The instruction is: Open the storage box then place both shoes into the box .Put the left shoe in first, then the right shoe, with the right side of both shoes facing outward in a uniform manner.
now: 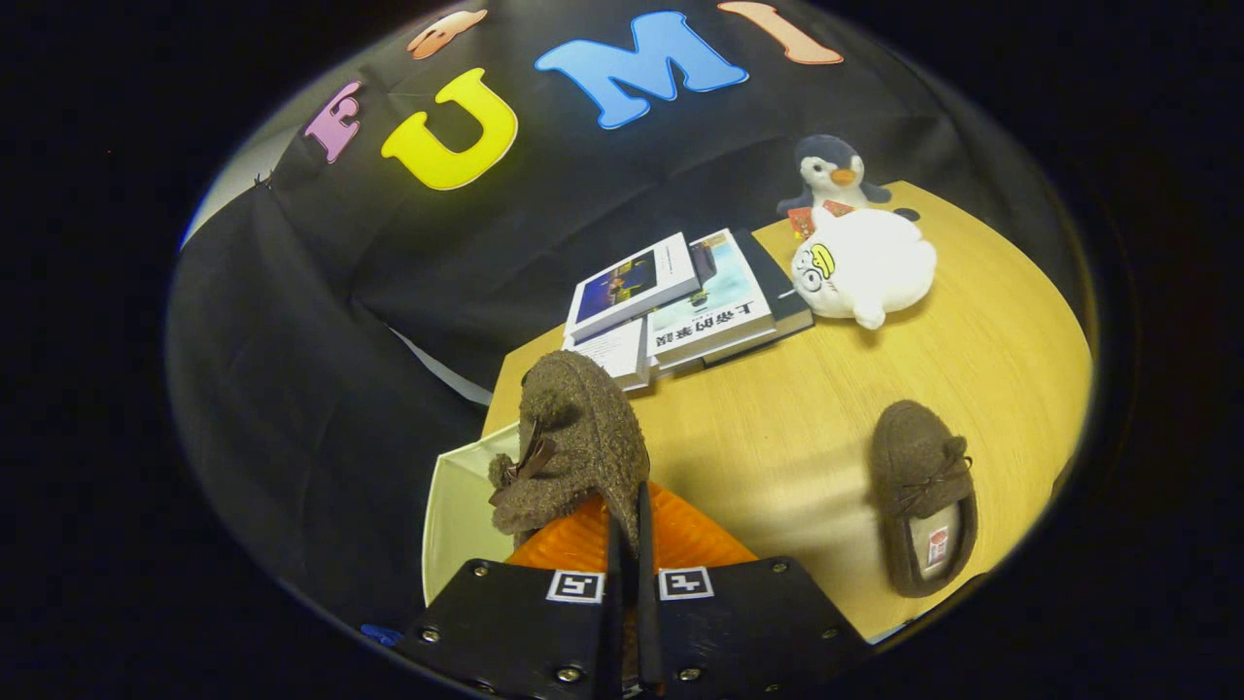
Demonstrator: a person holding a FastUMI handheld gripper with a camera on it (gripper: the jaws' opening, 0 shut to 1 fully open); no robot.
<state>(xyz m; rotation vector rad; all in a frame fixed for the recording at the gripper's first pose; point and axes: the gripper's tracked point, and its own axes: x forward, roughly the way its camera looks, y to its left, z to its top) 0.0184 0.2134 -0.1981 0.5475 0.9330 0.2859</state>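
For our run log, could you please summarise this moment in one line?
claw: shut on fuzzy brown slipper | above: white storage box | second brown slipper: on table

The tongs point(628, 544) pinch the edge of one shoe point(573, 442), held above the storage box point(462, 506) at the table's point(777, 428) left edge. Right of that box, well apart, the other shoe point(923, 496) lies on the table. Behind the box lies a stack of books point(685, 306), with a round plush toy point(865, 264) to its right and a penguin toy point(831, 173) just behind that.

Legible: Chinese title "上帝的笔迹" on a book point(714, 316) cover in the stack. Red label in the shoe point(923, 496) unreadable.
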